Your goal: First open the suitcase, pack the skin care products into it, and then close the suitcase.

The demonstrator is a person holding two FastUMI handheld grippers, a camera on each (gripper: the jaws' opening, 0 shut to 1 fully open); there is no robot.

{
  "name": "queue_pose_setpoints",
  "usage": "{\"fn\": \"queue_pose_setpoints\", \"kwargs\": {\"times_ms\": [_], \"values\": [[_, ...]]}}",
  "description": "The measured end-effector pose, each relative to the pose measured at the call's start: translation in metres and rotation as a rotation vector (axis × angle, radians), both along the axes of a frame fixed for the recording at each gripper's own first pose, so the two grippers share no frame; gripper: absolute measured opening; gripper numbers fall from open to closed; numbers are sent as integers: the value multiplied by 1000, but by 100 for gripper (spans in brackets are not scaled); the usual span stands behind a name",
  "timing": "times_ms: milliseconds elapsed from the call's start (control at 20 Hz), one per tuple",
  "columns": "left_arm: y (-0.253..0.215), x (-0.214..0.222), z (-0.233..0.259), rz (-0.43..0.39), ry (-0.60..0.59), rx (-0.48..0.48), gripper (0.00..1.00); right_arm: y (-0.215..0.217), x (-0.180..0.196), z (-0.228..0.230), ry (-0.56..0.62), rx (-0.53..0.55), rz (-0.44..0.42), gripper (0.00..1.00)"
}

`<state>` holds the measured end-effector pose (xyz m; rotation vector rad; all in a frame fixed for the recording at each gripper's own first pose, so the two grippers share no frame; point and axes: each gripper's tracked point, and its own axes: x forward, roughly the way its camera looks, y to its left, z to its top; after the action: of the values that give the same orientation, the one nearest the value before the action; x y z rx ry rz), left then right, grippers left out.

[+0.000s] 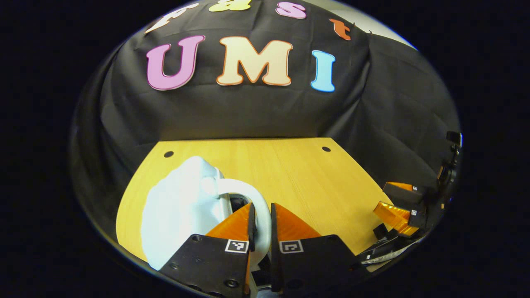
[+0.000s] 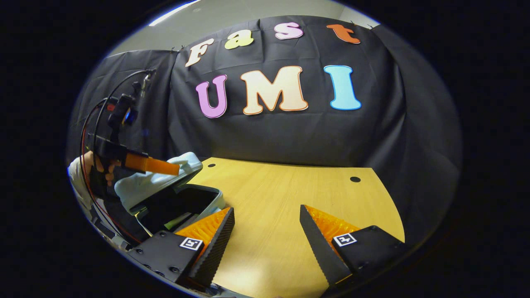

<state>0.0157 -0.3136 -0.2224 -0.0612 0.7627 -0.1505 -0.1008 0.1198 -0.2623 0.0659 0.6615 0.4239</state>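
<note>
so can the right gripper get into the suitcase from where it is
Probably yes: the lid is held partway up by the left gripper, so the suitcase mouth gapes, and the right gripper, open, has bare table beside it.

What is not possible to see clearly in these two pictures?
- Inside of the suitcase, right gripper view: mostly dark under the half-raised lid; a pale-green item inside is too small to identify.
- Handle, left gripper view: the left gripper is shut on it; its lower part is hidden behind the fingers.
- Suitcase front, left gripper view: cut off by the bottom edge.
- Right gripper, right gripper view: open; its body is cut off below.
</note>
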Motion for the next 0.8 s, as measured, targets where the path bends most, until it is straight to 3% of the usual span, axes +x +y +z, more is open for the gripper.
{"fn": "queue_pose_setpoints", "kwargs": {"times_ms": [100,150,250,400,550,650,750,800], "values": [[-9,5,-1,20,-23,33,28,-17,5,6,-17,4,0,98],[-11,4,4,36,-42,57,46,-25,9,11,-25,13,0,98],[-14,22,45,82,-219,111,84,-38,19,26,-51,49,-10,98],[-30,28,81,111,-379,163,89,-58,54,62,-142,82,-68,98],[-61,30,75,124,-383,138,95,-66,81,106,-255,104,-125,98],[-71,35,91,137,-453,92,96,-70,94,135,-344,113,-167,98],[-81,43,100,106,-458,49,95,-70,95,149,-385,116,-205,94],[-80,46,103,93,-454,55,95,-70,94,152,-389,116,-221,98]]}}
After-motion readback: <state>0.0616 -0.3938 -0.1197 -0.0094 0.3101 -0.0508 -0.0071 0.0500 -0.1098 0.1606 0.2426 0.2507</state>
